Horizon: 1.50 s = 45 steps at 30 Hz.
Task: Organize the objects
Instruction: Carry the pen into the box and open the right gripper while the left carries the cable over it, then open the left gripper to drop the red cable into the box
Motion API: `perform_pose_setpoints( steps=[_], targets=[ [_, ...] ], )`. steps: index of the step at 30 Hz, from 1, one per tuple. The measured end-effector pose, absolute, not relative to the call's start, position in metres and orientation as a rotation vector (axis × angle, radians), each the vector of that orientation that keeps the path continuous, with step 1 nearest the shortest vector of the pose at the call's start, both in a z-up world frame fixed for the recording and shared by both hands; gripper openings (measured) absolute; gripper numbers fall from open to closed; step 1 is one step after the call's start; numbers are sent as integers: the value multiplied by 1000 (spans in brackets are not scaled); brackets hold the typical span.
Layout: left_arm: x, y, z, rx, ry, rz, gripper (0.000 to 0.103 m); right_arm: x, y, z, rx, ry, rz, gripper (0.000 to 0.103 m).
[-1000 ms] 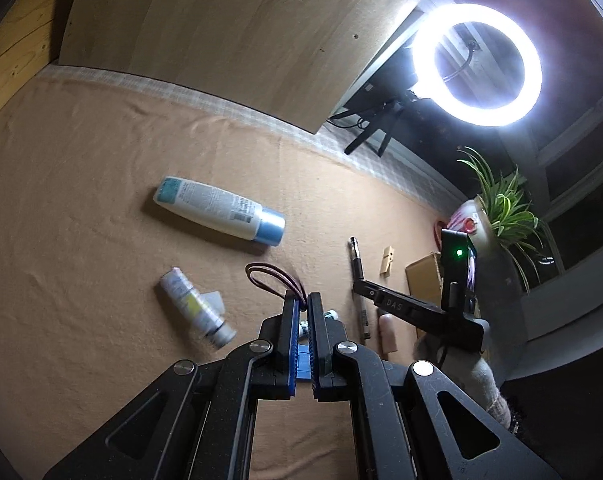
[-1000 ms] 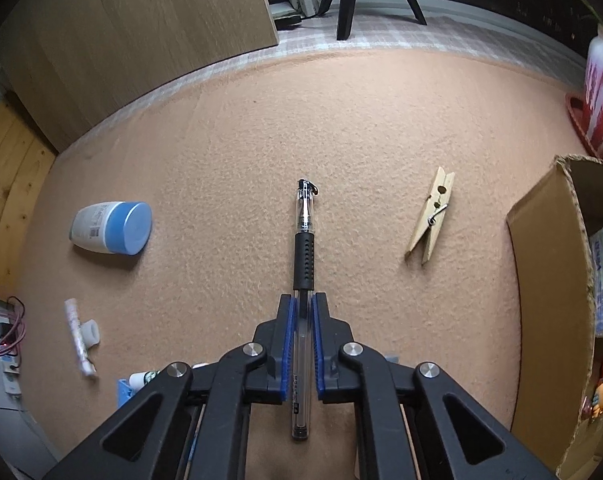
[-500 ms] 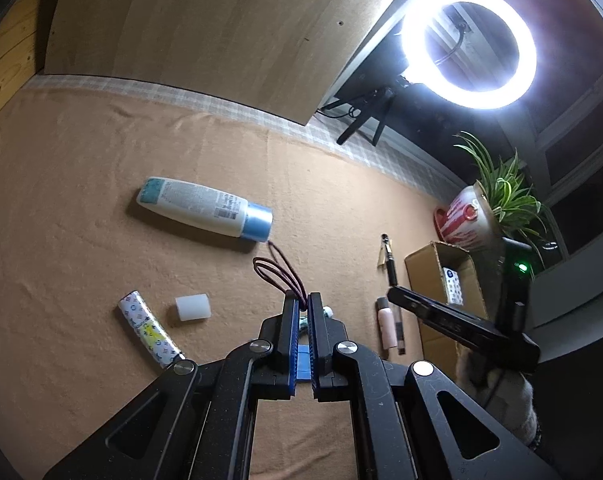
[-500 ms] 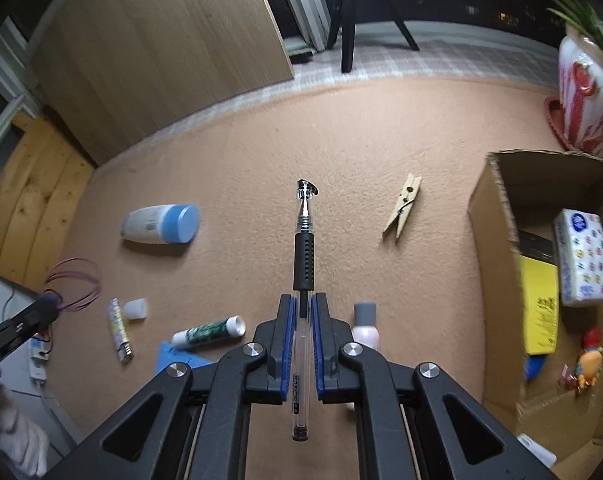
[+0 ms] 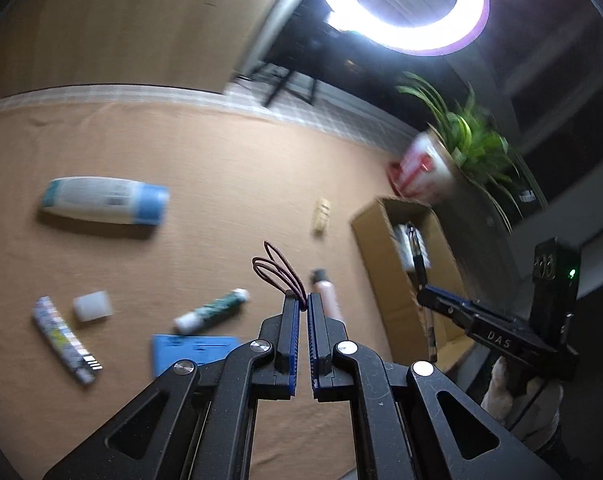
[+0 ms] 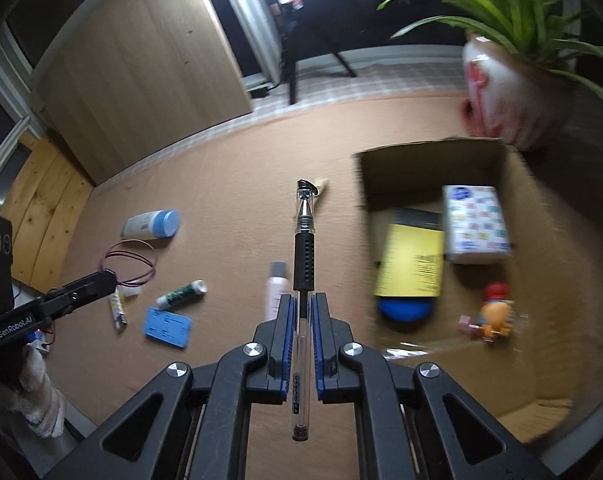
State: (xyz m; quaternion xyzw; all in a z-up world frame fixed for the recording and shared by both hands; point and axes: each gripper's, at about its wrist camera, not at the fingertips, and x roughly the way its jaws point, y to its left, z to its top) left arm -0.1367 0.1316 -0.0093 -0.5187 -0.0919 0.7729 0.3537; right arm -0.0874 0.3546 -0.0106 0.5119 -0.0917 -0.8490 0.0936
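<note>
Left wrist view: left tongs [image 5: 303, 306] pinched nearly closed on a loop of hair ties [image 5: 275, 270] at the very tips, loops sticking up ahead. Lifted clear of the cloth [image 5: 181, 152] now, where 1 s ago low over it; much more spread out below than before. Bottle [image 5: 103, 200] far ahead-left, glue stick [image 5: 211, 310] just left of the tips, pink tube [image 5: 327, 294] just right, blue case [image 5: 193, 354] left by the finger bases, lip balm [image 5: 63, 332] and cap [image 5: 92, 305] farther left. Box [image 5: 401, 276] ahead-right, with right tongs [image 5: 425, 294] beside it, pen tip above the opening.

Right wrist view: right tongs [image 6: 301, 306] clamped on the pen [image 6: 303, 256], barrel running between the pads, tip pointing ahead. Raised and swung toward the box [image 6: 433, 152], which 1 s ago sat at the right edge and now fills the ahead-right. Inside: yellow pad [image 6: 413, 258], tissue pack [image 6: 475, 220], toy [image 6: 495, 314], blue lid [image 6: 403, 308]. Peg [image 6: 321, 186] behind the pen tip. Left tongs [image 6: 107, 278] far left, ties [image 6: 131, 262] dangling.

Likely meaning: both pickups done, carry under way; pen not yet over the box in this view, so further rightward travel before release.
</note>
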Motion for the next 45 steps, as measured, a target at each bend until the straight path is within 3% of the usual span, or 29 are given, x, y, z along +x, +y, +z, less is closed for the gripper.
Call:
perform_pose_setpoints(
  steps=[19, 28, 30, 31, 32, 34, 45],
  targets=[
    [-73, 319, -5, -1260, -34, 1732, 4, -62, 469, -6, 1576, -254, -2729, 8],
    [-64, 350, -13, -1264, 25, 1725, 4, -64, 483, -14, 1592, -295, -2717, 8],
    [-64, 351, -14, -1259, 35, 1744, 4, -64, 483, -14, 1590, -297, -2722, 13],
    [-65, 352, -14, -1260, 38, 1756, 9, -65, 482, -15, 1601, -294, -2720, 24],
    [-66, 351, -15, -1270, 40, 1756, 21, -65, 482, -15, 1601, -290, -2724, 36],
    [-67, 347, -14, -1261, 38, 1769, 36, -63, 481, -13, 1582, -273, -2755, 42],
    [-78, 307, -14, -1294, -12, 1816, 38, -61, 467, -7, 1536, -344, -2734, 42]
  ],
)
